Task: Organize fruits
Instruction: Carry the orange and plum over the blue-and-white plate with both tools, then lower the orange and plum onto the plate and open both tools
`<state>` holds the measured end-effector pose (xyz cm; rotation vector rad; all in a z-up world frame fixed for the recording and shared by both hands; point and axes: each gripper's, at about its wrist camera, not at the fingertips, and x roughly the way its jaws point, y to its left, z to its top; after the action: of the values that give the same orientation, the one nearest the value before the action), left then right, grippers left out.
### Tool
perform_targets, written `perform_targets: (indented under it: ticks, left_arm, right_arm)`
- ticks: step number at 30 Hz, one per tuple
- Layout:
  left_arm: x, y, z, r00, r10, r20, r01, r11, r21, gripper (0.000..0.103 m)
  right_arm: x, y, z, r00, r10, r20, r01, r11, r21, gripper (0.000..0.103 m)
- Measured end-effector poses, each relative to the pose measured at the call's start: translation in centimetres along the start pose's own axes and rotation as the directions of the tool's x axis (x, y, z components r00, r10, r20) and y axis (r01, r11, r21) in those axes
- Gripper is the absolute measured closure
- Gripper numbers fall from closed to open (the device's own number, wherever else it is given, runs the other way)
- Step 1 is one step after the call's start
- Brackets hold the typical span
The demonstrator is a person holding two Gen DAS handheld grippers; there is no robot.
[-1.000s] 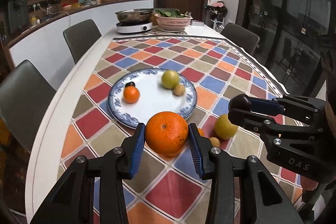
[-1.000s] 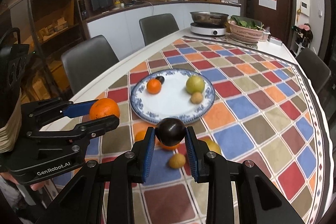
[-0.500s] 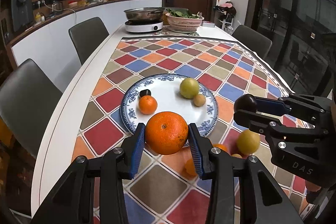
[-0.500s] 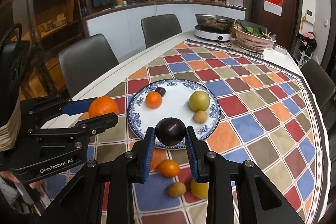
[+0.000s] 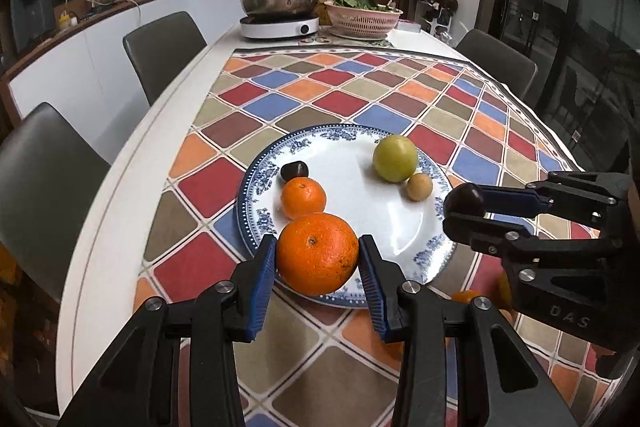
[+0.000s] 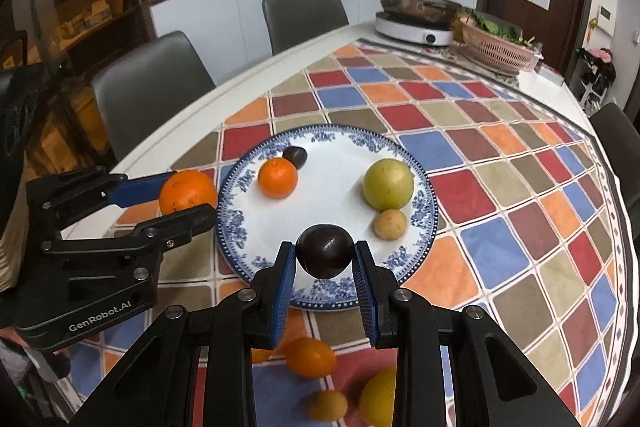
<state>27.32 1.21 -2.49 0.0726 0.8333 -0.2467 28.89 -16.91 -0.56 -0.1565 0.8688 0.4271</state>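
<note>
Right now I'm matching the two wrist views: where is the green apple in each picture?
Left wrist view: the green apple sits upper right on the plate, right of centre in the picture.
Right wrist view: the green apple sits on the plate's right side, just right of centre.
Shared landmark: the small tan fruit right beside it.

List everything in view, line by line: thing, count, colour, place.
plate: 1, white with blue rim, on tablecloth
small orange: 1, orange, on plate
dark fruit: 1, on plate behind small orange
green fruit: 1, on plate
tan fruit: 1, on plate
loose fruits: 3, orange, tan, yellow, on tablecloth near plate
chairs: 4 visible, grey
large orange: 1, in left gripper
dark plum: 1, in right gripper
</note>
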Motion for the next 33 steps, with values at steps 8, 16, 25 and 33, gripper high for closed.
perform_targets:
  ticks: [8, 16, 25, 33]
  left_arm:
    - [2.7, 0.5, 0.7, 0.998, -0.024, -0.052, 0.024, 1.0, -0.005, 0.062]
    - [4.9, 0.6, 0.8, 0.994, -0.038, -0.106, 0.035, 0.999, -0.032, 0.062]
    - [5.2, 0.6, 1.0, 0.994, -0.014, -0.112, 0.012, 1.0, -0.011, 0.062]
    - [2.7, 0.1, 0.8, 0.998, 0.048, -0.05, -0.048, 0.999, 0.006, 0.045]
  right_arm:
    - [3.4, -1.3, 0.9, 0.996, 0.025, -0.084, -0.02, 0.998, 0.054, 0.073]
    - [5.4, -2.3, 1.3, 0.99, 0.022, -0.137, -0.01, 0.996, 0.09, 0.073]
    - [5.8, -2.6, 1.4, 0.989, 0.012, -0.147, 0.003, 0.995, 0.101, 0.07]
    - [4.0, -3.2, 0.8, 0.994, -0.02, -0.111, 0.032, 0.994, 0.104, 0.057]
